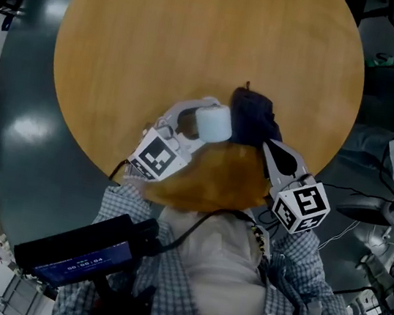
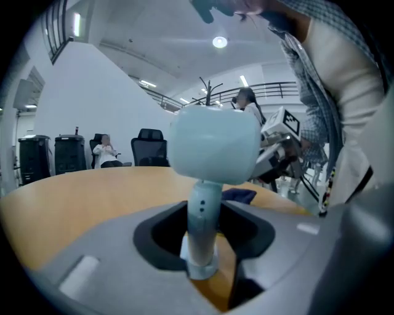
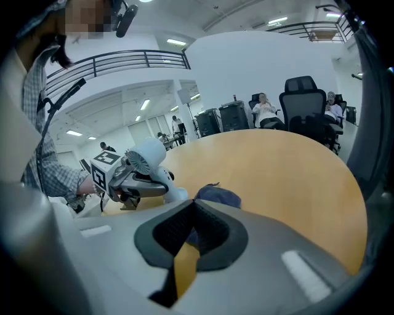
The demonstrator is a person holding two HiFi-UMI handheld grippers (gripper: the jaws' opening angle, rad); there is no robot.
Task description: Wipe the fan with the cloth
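Observation:
A small white fan stands upright on its base near the front of the round wooden table. My left gripper is open, its jaws on either side of the fan's stem with a gap on each side. The fan's head rises above them. A dark blue cloth lies crumpled just right of the fan. My right gripper is shut, its tips at the cloth's near edge; whether they touch it I cannot tell. The right gripper view also shows the fan with the left gripper around it.
The table's far half is bare wood. Grey floor surrounds it. Black office chairs and seated people are beyond the far edge. A dark device with a lit screen hangs at my lower left.

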